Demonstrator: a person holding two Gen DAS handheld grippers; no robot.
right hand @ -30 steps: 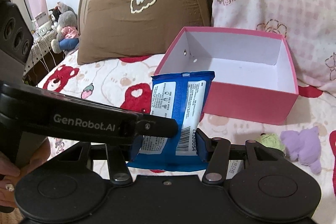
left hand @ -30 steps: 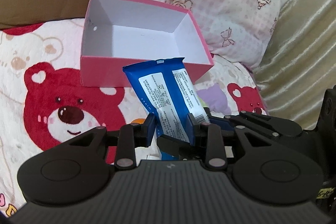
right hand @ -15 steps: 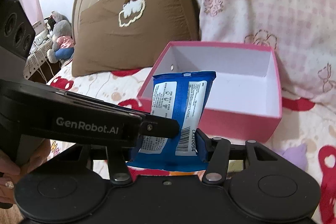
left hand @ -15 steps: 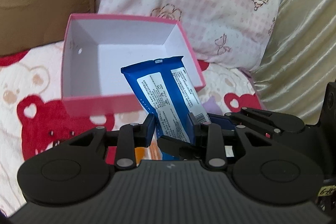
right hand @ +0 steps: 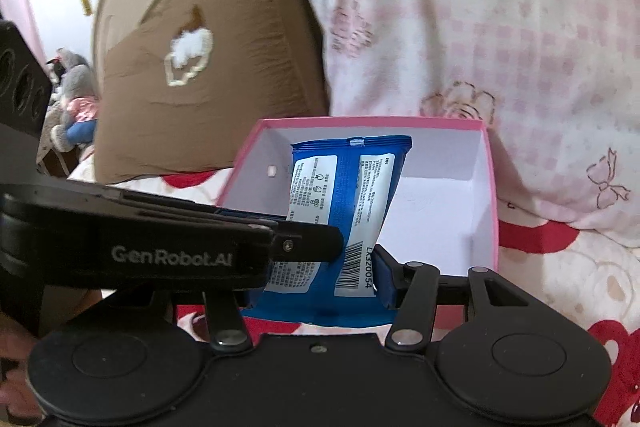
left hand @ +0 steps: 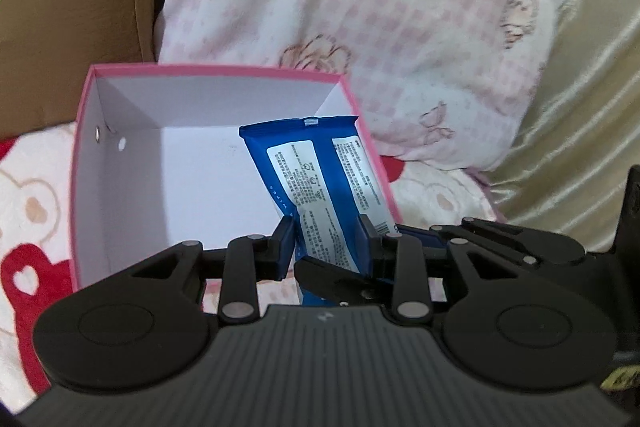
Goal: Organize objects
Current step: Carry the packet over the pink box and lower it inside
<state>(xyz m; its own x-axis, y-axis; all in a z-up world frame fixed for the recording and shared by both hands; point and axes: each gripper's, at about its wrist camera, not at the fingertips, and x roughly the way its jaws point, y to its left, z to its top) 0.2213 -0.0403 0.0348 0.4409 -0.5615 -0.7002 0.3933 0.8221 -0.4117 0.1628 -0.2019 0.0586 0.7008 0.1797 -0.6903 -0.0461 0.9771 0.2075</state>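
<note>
Both hand-held grippers, left [left hand: 326, 241] and right [right hand: 316, 271], clamped on blue foil wipes packet [left hand: 320, 179], over pink open cardboard box [left hand: 132, 163]

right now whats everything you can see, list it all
blue packet: one, blue with white label panels and a barcode, upright over the open box, held by both grippers
pink box: one, pink outside and white inside, open top, on the bedspread in front of the pillows
brown pillow: one, brown with a white cloud patch, behind the box to the left
pink pillow: one, pale pink check with bear prints, behind the box
bedspread: one, cream with red bears, under the box
plush toys: a small heap, grey and pink, far left in the room
left gripper: one, black, shut on the packet
right gripper: one, black, shut on the packet
</note>
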